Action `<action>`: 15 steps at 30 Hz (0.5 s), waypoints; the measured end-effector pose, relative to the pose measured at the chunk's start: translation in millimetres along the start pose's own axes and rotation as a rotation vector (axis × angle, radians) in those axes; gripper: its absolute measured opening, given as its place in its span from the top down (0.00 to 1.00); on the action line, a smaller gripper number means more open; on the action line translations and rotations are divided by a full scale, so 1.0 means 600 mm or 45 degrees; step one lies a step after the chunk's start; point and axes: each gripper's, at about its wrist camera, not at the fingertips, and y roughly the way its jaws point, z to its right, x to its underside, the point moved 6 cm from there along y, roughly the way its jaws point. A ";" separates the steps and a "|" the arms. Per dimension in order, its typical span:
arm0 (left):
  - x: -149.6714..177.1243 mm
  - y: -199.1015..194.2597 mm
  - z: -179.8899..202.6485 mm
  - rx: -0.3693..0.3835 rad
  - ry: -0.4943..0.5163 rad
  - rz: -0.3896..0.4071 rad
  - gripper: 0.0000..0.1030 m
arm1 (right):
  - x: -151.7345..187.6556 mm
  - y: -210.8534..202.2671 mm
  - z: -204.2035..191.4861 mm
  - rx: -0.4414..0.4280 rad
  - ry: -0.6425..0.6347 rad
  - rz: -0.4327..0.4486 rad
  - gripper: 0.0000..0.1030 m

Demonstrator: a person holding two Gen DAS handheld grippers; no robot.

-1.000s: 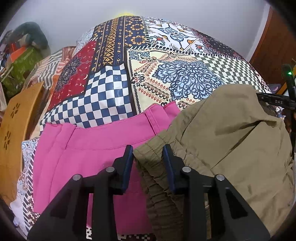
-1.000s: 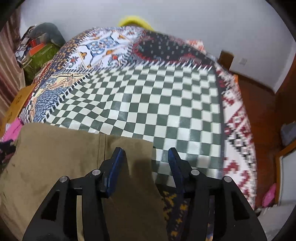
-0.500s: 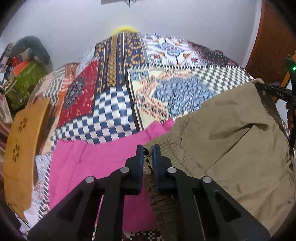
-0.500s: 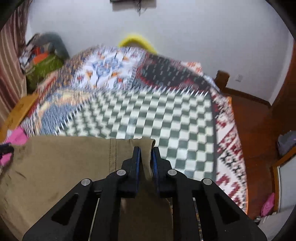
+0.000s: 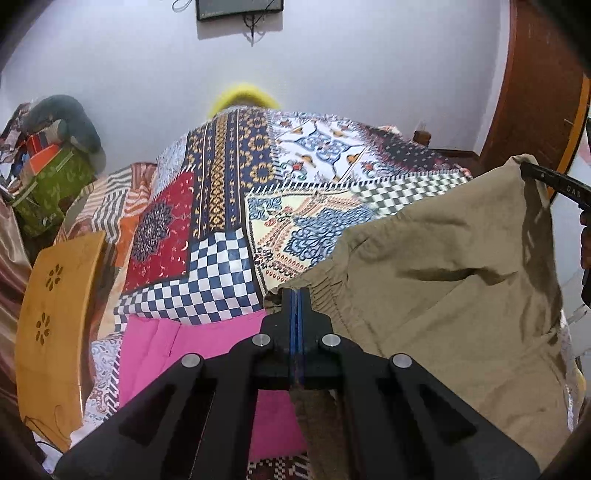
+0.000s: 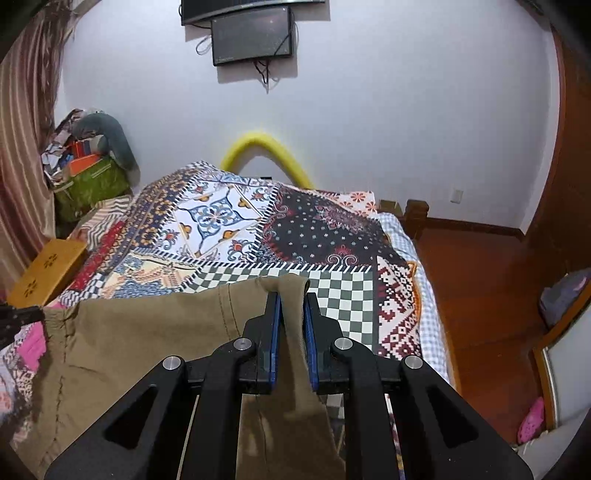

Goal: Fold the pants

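Through the left wrist camera, my left tool was pinched tight on the elastic waistband of the khaki pants, its blue pads pressed together with only a thin fold of cloth between them. The pants hung lifted over the near edge of the bed, spreading toward the bed's right side, where my right tool held their far corner up. Beneath the waistband a pink garment lay flat on the patchwork bedspread at the near edge. A wooden board sat along the bed's left edge.

Through the right wrist camera, my right tool was clamped on a bunched fold of the same khaki pants at a leg hem, the cloth filling the narrow gap between the pads. The fabric stretched from there toward the bed's left side, raised above the green checkered patch of the bedspread. A dark screen hung on the wall beyond the far edge of the bed.
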 end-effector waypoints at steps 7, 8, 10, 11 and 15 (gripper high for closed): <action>0.008 -0.067 0.014 0.020 0.008 0.035 1.00 | 0.013 -0.069 -0.001 -0.034 0.057 0.038 0.90; 0.010 -0.077 0.015 0.018 0.009 0.042 1.00 | 0.016 -0.080 -0.002 -0.038 0.063 0.040 0.90; 0.016 -0.095 0.019 0.021 0.011 0.051 1.00 | 0.022 -0.098 -0.004 -0.041 0.069 0.048 0.90; 0.020 -0.106 0.020 0.020 0.012 0.054 1.00 | 0.026 -0.110 -0.005 -0.040 0.070 0.054 0.90; 0.037 -0.141 0.024 0.031 0.015 0.064 1.00 | 0.046 -0.147 -0.004 -0.058 0.101 0.065 0.90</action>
